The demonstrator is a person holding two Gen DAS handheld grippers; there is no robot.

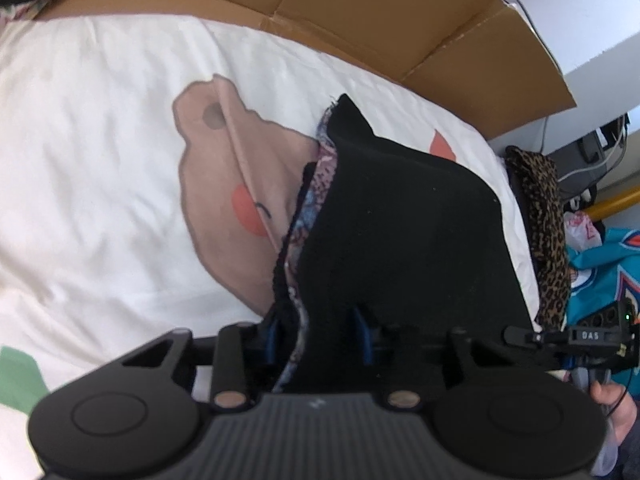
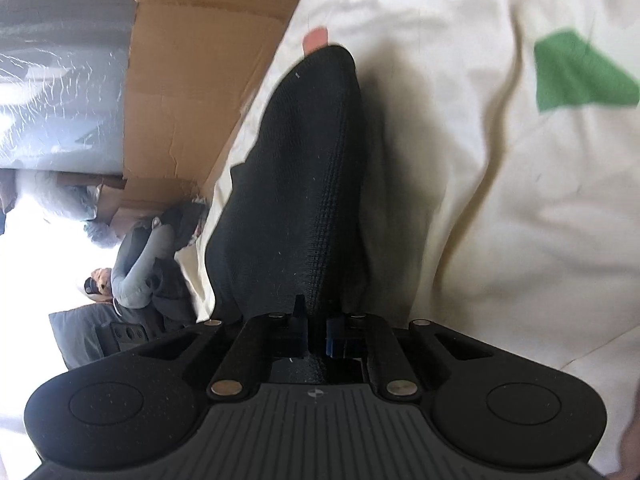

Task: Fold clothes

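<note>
Your black garment [image 1: 400, 220] hangs lifted over the white printed bedsheet [image 1: 100, 120]. Your left gripper [image 1: 318, 336] is clamped on its patterned-lined edge; your right gripper [image 2: 316, 334] pinches another black fold. Flattened cardboard [image 1: 360, 12] lies beyond.

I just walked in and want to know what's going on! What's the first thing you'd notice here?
The big black garment stands out most, stretched up off the bed with a patterned lining along its edge. The left hand-held gripper and the right hand-held gripper each pinch a part of it. Under it lies a white bedsheet printed with a brown cartoon bear with pink cheeks.
</note>
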